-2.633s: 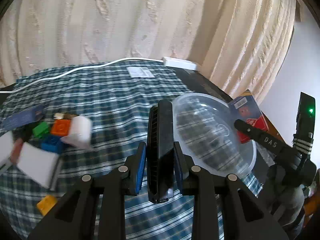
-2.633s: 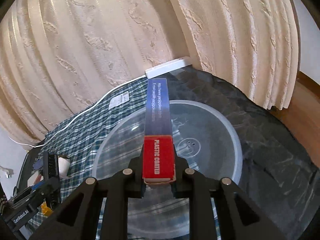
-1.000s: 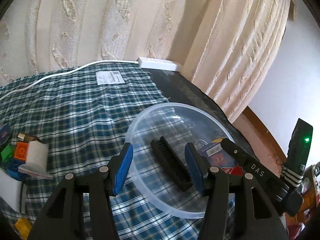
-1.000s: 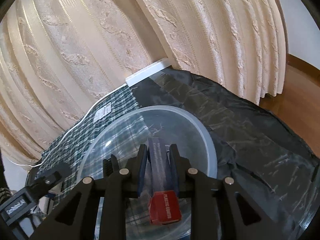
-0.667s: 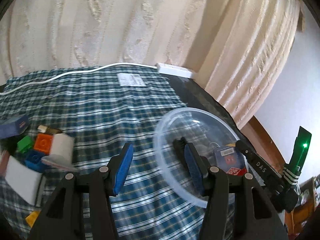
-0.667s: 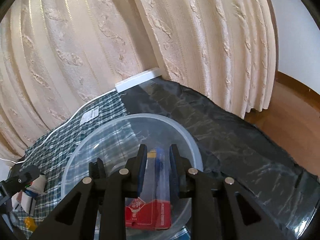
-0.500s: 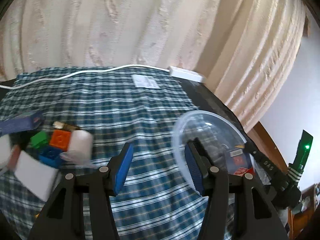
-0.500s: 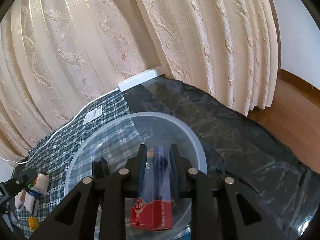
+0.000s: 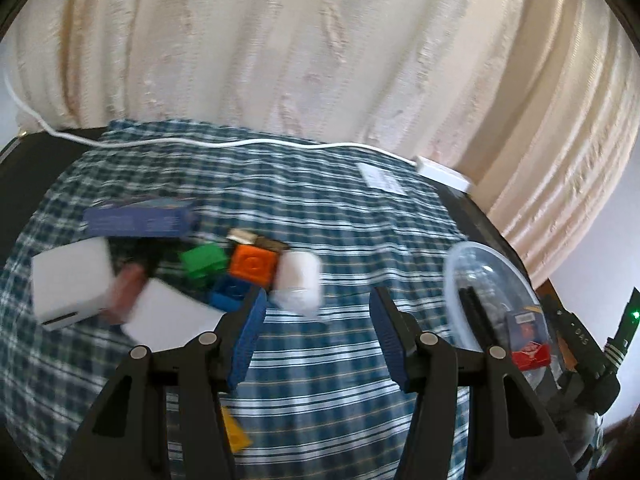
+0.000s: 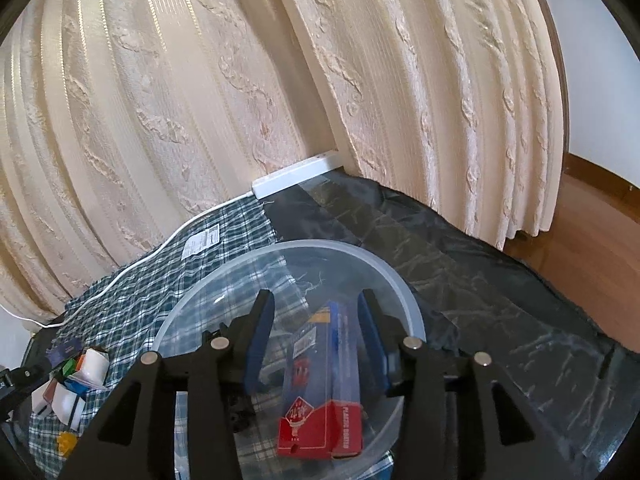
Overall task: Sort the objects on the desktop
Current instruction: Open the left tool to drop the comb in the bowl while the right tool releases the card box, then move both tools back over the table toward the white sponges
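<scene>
My left gripper stands open and empty over the plaid cloth, just right of a heap of objects. The heap holds a green brick, an orange brick, a blue brick, a white roll, white boxes and a dark blue box. A yellow brick lies nearer. The clear bowl holds a black comb. My right gripper is opening over the bowl; the red and blue card box lies loose between its fingers.
A white power strip and its cable run along the cream curtain at the back. A paper label lies on the cloth. Dark sheeting covers the table's right part; wooden floor lies beyond that edge.
The left gripper let the black comb go into the bowl and swung left toward the heap. The right gripper lowered the card box into the bowl and its jaws have parted from it.
</scene>
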`<state>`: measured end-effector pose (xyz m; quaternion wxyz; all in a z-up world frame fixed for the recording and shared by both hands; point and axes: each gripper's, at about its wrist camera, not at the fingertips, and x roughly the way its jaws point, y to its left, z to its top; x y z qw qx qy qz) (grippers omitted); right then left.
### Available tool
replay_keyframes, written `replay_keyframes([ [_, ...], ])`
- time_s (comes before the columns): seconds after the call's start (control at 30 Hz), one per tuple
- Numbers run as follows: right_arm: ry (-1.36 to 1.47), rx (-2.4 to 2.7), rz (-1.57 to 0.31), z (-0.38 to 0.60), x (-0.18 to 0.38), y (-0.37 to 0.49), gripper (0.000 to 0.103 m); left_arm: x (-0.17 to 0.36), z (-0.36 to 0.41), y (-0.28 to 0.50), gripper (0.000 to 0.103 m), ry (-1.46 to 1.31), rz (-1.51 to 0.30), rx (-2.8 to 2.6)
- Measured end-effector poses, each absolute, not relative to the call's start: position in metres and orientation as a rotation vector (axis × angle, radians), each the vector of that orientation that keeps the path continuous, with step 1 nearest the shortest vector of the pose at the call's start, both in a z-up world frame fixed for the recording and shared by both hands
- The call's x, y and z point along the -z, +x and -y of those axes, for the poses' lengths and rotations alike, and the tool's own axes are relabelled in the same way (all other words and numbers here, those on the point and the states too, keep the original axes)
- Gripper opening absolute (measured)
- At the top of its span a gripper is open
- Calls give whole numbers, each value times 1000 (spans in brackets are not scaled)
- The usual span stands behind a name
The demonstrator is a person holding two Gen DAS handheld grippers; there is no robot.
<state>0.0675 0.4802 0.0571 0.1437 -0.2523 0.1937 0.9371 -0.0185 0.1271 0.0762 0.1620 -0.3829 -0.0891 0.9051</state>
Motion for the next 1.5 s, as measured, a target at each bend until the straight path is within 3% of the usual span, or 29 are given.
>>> replay_keyframes([
  [0.43,-765,-2697,-505,-474,-56,59,47,-68,-69,-17,57,-1118,329,-2649],
  [0.77,-808,-2868,-471,-426,-92,68,51,-60,-37,-21,57,-1145,369,-2685],
  [0.83,-840,-2922,-465,-408,-95,71,61,-59,-32,-22,57,-1150,366,-2693],
  [0.9,-875,-2971,-457,-389,-95,74,63,-59,-28,-24,57,-1154,358,-2697],
  [1.07,-997,-3093,-428,-337,-91,77,63,-56,-23,-31,57,-1176,298,-2705],
  [1.4,-1274,-3181,-436,-268,-59,70,64,-51,28,-39,57,-1206,406,-2766],
  [1.47,-1300,-3185,-434,-260,-56,68,64,-49,38,-43,60,-1210,448,-2753],
  [1.5,-1311,-3188,-434,-257,-55,67,64,-48,42,-44,70,-1212,465,-2746],
])
